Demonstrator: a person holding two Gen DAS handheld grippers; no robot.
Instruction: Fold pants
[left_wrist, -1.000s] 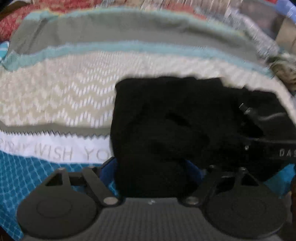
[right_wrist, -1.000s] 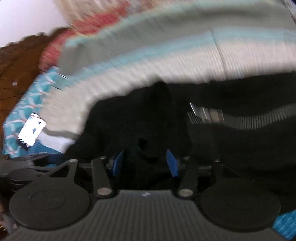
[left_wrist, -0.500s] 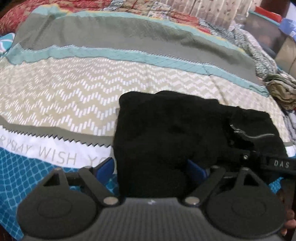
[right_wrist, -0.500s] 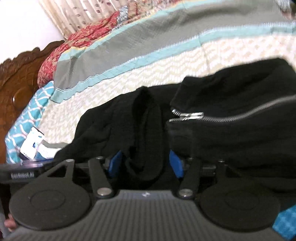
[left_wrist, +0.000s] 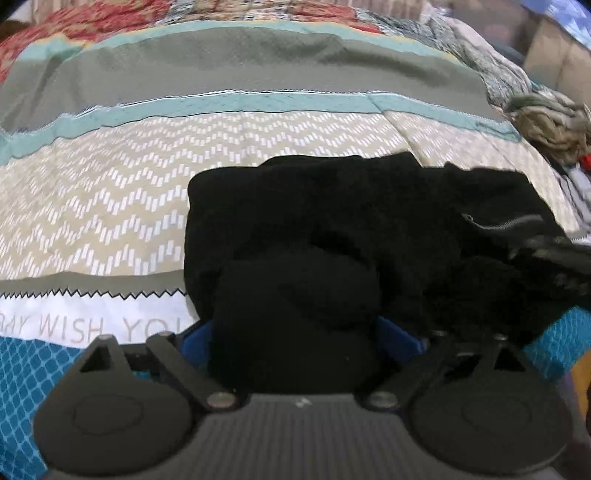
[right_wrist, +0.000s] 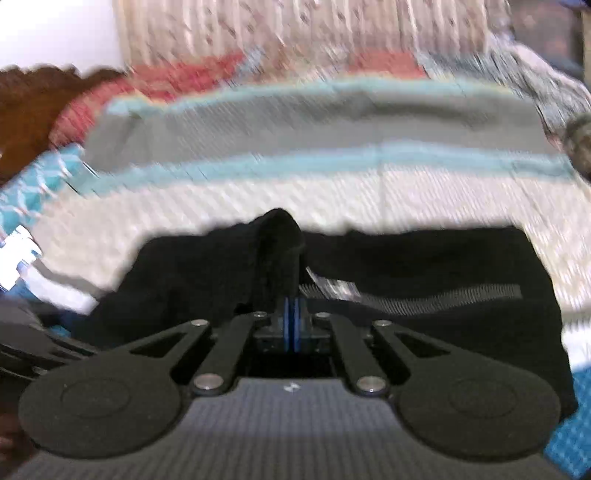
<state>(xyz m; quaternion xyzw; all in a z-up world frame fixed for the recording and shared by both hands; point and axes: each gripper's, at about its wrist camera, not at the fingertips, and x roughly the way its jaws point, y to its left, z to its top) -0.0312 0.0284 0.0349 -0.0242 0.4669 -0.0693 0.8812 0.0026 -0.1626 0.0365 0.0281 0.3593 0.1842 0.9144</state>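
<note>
Left wrist view: left gripper (left_wrist: 295, 332) spread wide around a bunched black pants (left_wrist: 332, 221) hem, not pinching. Right gripper (right_wrist: 291, 325) pinched together on a raised fold of same pants, bundled on striped bedspread (left_wrist: 184, 166) beyond. Soft, limp, light; probably best gripped at hem or waistband, zipper (left_wrist: 506, 223) side stiffer.

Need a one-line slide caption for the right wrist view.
Right gripper shut on a raised fold of the black pants, zipper visible, on a striped bedspread.

the right claw (right_wrist: 291, 321), blue pads pressed together, pinches a raised fold of black pants (right_wrist: 424, 266).
</note>
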